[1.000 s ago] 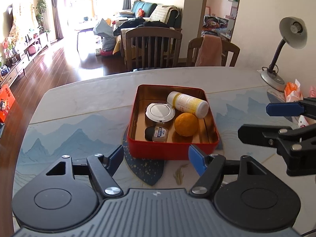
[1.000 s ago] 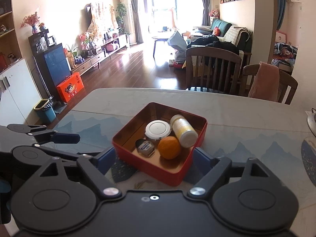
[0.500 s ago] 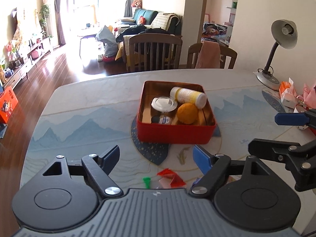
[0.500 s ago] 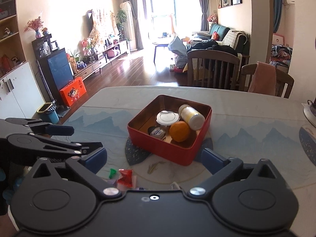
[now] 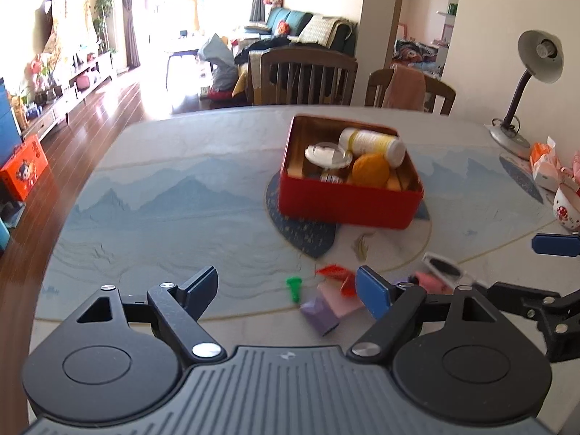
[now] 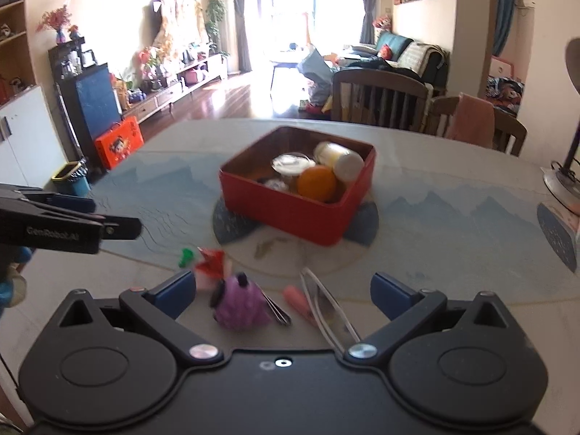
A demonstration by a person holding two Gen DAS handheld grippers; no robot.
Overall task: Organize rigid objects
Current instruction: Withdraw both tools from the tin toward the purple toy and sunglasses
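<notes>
Both of your grippers have drawn back from the red tin (image 5: 348, 203), so small clutter now shows on the desk (image 5: 163, 217) in front of them. Your left gripper (image 5: 286, 290) has its jaws apart, nothing between — your right gripper (image 6: 282, 290) stands wide, empty too. In the tin sit an orange (image 6: 316, 183), a white bottle (image 5: 373, 144) and a round lid (image 5: 328, 154). Near you lie a green peg (image 5: 294, 288), a blurred purple thing (image 6: 241, 302) and glasses (image 6: 326, 306) — partly cut off.

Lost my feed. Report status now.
Left gripper and right gripper open, empty. Red tin part filled. Small items loose on table. Path clear.
</notes>
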